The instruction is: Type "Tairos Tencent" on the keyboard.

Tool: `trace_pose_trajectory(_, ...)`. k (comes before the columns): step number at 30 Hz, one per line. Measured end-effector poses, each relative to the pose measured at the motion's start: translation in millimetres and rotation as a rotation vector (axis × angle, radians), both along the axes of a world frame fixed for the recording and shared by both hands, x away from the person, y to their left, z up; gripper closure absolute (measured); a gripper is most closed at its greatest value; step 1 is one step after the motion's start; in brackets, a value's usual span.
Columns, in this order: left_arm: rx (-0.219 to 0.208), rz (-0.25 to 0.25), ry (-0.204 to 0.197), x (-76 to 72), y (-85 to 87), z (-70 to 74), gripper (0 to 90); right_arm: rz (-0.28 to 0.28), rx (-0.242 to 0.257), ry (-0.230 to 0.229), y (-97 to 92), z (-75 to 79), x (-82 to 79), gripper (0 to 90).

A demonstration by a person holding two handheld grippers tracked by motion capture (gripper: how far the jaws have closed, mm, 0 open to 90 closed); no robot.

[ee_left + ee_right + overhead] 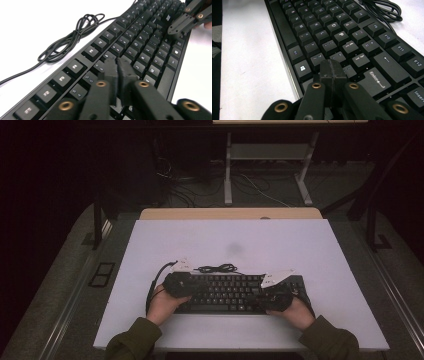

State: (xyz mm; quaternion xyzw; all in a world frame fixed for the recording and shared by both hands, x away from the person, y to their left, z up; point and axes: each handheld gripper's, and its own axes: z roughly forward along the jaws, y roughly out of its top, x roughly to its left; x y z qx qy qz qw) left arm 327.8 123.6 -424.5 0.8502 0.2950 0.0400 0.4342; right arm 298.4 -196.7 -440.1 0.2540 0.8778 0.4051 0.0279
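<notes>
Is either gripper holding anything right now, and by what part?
Nothing is held. Left gripper and right gripper have fingers together with nothing between them, poised over the keyboard keys.

We had the keyboard (235,292) spanning the near-middle of the white table (230,240), both grippers over it: left gripper (117,65) low over the left-hand keys, right gripper (332,67) low over the keys near Enter. The bundled cable (217,268) lay just behind the keyboard's far edge, left of centre, blocking a low pass there. Far half of the table was bare, as were the side strips and the near strip between the forearms.
</notes>
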Motion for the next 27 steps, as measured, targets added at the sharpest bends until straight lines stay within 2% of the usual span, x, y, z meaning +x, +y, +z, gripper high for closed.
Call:
trace_pose_trajectory(8,-0.035,0.003,-0.028,-8.2,12.1,2.5,58.6,0.0,-0.001,-0.002,-0.1,-0.1,-0.1,89.5)
trace_pose_trajectory(9,-0.033,0.004,-0.028,-9.3,12.8,2.4,58.6,0.0,-0.001,-0.002,-0.1,-0.1,-0.1,89.5)
trace_pose_trajectory(11,-0.028,0.004,-0.035,-10.5,14.2,1.5,52.2,0.001,0.0,-0.001,-0.1,0.0,0.1,89.5)
trace_pose_trajectory(12,-0.033,0.011,-0.035,-11.2,14.7,1.0,45.3,0.0,-0.001,-0.002,0.0,0.0,0.0,89.5)
trace_pose_trajectory(16,-0.042,0.017,-0.054,-14.1,18.1,1.1,28.9,-0.001,-0.001,-0.003,0.0,0.0,-0.2,89.5)
trace_pose_trajectory(17,-0.042,0.022,-0.06,-14.7,18.5,0.8,22.0,-0.001,-0.001,-0.003,0.1,0.0,-0.2,89.5)
trace_pose_trajectory(18,-0.034,0.034,-0.064,-15.4,18.7,0.4,22.0,-0.001,-0.001,-0.003,0.1,0.0,-0.2,89.5)
trace_pose_trajectory(19,-0.026,0.043,-0.063,-15.9,19.2,-0.6,11.9,-0.002,-0.001,-0.003,0.1,0.0,-0.2,89.5)
trace_pose_trajectory(21,-0.03,0.048,-0.057,-17.2,19.6,-2.7,5.2,-0.001,-0.001,-0.003,0.1,0.0,-0.1,89.5)
trace_pose_trajectory(27,-0.035,0.054,-0.058,-19.2,22.6,-4.7,1.6,0.001,-0.001,-0.003,-0.1,-0.1,0.1,89.5)
